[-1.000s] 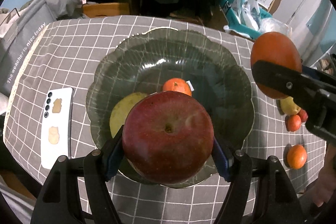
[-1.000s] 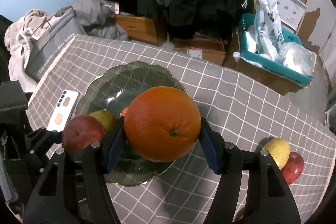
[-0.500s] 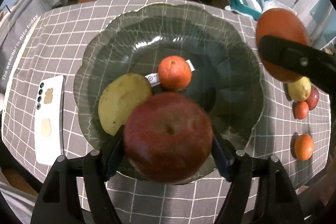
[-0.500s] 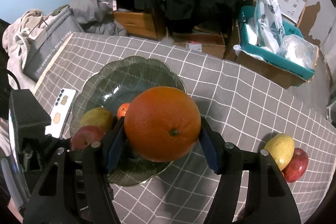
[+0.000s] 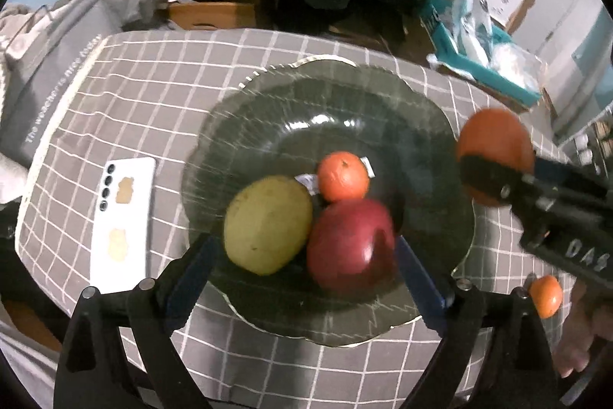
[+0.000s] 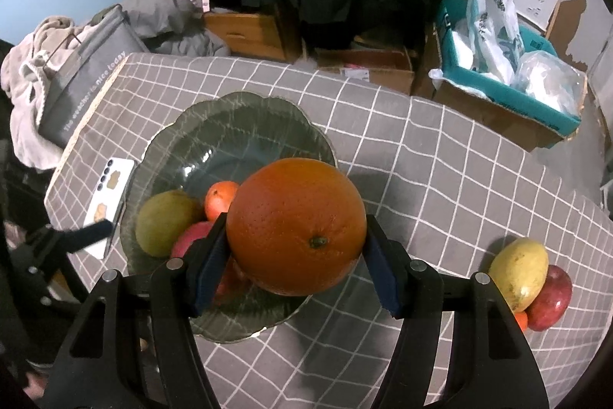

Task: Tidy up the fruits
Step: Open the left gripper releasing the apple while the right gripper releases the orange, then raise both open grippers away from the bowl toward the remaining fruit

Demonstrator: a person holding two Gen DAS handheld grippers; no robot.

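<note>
The left tool (image 5: pixel 306 263) is hanging over the near side of the dark glass bowl (image 5: pixel 421 125), and its jaws have just been opening — they are standing wide now and gripping nothing. The red apple (image 5: pixel 350 244) is lying in the bowl between the two blue pads; the right pad (image 5: pixel 419 280) seems just beside the apple, but the picture is blurred there and I cannot tell if it is touching. The apple is leaning against a yellow-green mango (image 5: pixel 268 225) on its left, and a small tangerine (image 5: pixel 343 176) is sitting just behind both, next to a small white sticker (image 5: pixel 308 182).

The right tool (image 6: pixel 295 255) is clenched on a big orange (image 6: pixel 295 225), both pads pressing on its sides. It is holding the orange in the air above the right rim of the bowl, clear of the other fruits.

On the grey checked surface (image 6: pixel 440 179), more fruits are waiting well apart from the bowl on the right — a yellow mango (image 6: pixel 518 273) touching a second red apple (image 6: pixel 549 298), with a small orange fruit (image 6: pixel 521 320) half hidden under them. A white phone (image 5: pixel 122 217) is lying face down to the left of the bowl.
</note>
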